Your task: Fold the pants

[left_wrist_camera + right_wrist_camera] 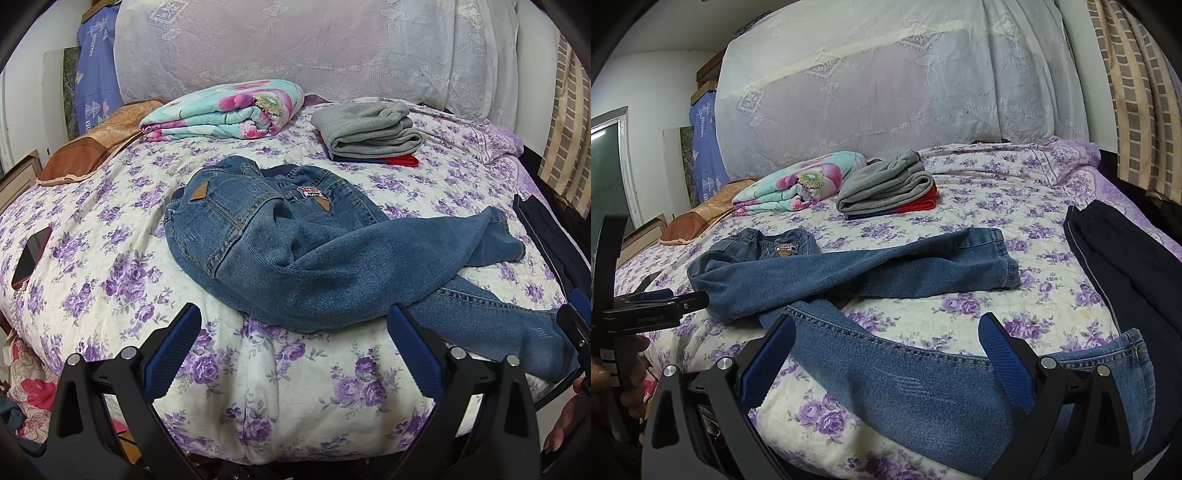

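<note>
1. The jeans (295,240) lie crumpled in the middle of the bed (122,258), waistband at the far left, legs crossing and trailing to the near right.
2. My left gripper (293,350) is spread wide and holds nothing; it hovers at the near edge of the bed, just short of the bunched seat of the jeans.
3. My right gripper (886,354) is also wide open and empty. One jeans leg (923,380) passes between its fingers, but I cannot tell whether the pads touch the denim.
4. The other leg (886,266) lies folded across to the right, its cuff resting flat on the quilt.
5. Far beyond the jeans sit a floral folded blanket (225,110) on the left and a grey folded garment (369,129) stacked on something red on the right.
6. A dark navy garment (1119,266) lies along the right edge of the bed, near the jeans cuff but apart from it.
7. A phone (31,254) rests on the quilt at the left, well apart from the jeans.
8. A brown pillow (92,147) lies at the far left.
</note>
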`<state>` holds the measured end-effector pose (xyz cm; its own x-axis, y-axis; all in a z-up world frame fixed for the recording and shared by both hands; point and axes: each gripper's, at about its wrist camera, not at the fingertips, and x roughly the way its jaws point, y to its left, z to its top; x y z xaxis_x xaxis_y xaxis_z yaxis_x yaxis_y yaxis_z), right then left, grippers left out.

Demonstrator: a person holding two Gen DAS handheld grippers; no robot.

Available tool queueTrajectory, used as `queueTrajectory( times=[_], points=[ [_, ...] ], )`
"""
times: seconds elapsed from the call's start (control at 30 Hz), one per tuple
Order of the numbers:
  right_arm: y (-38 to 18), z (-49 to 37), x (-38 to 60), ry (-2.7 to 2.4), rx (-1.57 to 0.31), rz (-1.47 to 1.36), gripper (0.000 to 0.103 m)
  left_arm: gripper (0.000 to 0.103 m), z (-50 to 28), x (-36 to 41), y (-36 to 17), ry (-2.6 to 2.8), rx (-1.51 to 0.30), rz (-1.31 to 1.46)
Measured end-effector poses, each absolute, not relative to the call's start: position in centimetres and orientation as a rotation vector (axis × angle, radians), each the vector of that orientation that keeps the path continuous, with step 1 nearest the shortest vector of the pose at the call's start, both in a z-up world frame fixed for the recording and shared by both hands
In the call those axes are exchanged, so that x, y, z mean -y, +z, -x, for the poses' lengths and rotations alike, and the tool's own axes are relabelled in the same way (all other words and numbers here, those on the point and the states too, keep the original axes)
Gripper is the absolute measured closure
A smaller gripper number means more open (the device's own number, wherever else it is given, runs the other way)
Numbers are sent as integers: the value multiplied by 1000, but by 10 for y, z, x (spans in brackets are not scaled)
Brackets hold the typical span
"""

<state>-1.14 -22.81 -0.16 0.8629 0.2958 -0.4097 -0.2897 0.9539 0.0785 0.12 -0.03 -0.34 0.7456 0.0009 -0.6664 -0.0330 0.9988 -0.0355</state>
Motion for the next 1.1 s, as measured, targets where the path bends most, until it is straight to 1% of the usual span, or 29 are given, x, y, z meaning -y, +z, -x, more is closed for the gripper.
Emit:
queueTrajectory(
  times=[0.33, 0.47, 0.53, 0.63, 0.73, 0.9, 1.03, 1.1],
  points=[
    [-4, 10, 226, 308, -451, -12, 3, 5, -1, -4, -4, 17, -733, 49],
    [-5, 3, 231, 318, -478, -29, 3, 5, -3, -18, -3, 34, -730, 45],
    [-4, -7, 241, 341, -508, -79, 3, 5, -4, -30, 1, 58, -722, 55],
    [4, -33, 267, 372, -567, -233, 3, 5, -13, -68, 6, 121, -727, 118],
    [14, -47, 284, 329, -566, -306, 3, 5, -15, -86, 8, 168, -723, 151],
    [21, -40, 271, 269, -501, -206, 3, 5, -15, -68, 8, 148, -713, 93],
    [12, -37, 258, 251, -520, -127, 3, 5, -14, -55, 7, 175, -689, 34],
    [9, -36, 259, 244, -529, -118, 3, 5, -14, -55, 8, 168, -692, 46]
  ],
)
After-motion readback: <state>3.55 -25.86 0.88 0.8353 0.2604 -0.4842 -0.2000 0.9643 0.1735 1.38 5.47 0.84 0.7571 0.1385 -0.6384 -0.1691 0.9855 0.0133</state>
